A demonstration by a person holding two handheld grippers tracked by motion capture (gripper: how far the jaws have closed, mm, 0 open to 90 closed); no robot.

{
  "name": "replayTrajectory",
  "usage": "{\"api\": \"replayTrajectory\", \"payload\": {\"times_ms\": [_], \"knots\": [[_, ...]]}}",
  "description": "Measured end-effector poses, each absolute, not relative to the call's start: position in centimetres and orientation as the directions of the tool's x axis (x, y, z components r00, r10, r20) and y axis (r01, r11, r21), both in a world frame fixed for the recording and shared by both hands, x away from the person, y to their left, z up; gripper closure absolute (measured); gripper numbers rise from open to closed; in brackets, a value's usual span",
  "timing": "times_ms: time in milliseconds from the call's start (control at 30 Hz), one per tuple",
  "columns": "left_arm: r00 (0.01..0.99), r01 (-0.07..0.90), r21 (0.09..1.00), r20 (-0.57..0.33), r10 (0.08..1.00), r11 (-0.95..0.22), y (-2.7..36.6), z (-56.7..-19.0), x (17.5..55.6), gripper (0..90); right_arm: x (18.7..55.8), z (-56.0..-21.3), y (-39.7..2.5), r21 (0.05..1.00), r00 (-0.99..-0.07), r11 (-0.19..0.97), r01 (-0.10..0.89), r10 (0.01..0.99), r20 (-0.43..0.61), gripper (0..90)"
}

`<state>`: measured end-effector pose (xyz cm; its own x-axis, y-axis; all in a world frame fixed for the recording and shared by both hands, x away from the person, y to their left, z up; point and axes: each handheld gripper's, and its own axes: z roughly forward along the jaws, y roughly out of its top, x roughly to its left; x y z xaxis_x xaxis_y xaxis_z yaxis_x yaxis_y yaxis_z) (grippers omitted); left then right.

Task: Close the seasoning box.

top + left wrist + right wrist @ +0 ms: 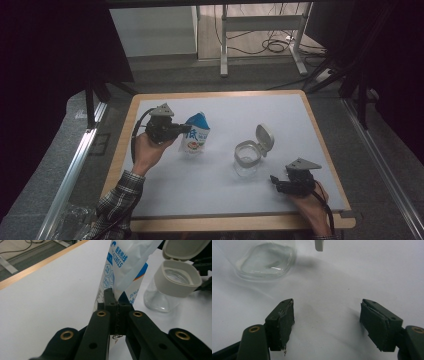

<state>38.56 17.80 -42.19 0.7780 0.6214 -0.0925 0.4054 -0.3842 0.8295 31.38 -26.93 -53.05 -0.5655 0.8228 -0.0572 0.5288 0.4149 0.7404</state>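
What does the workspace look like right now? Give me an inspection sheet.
Surface: white table with a wood edge, no spills seen.
Job's things: blue-and-white pouch upright, pinched at its edge by the left gripper; clear jar upright to its right, apart from it, hinged lid flipped open; whether anything is in the jar, cannot tell.
Clutter: nothing seen on the table.
Grippers: left gripper shut on the pouch; right gripper open, holding nothing, low over the table near the jar.
Cables: black cable loops from the left gripper; more cables on the floor beyond the table.
Surroundings: grey floor, metal frame legs behind, dark curtains at the sides.
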Motion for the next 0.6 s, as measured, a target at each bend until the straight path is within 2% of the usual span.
{"api": "replayTrajectory", "payload": {"times_ms": [600], "knots": [[0.798,0.404,0.832,-0.117,0.591,-0.380,16.7,-42.4,35.1,90.0,30.3,-52.5,-26.6,0.758,-0.576,0.407,0.510,0.816,-0.050,28.1]]}}
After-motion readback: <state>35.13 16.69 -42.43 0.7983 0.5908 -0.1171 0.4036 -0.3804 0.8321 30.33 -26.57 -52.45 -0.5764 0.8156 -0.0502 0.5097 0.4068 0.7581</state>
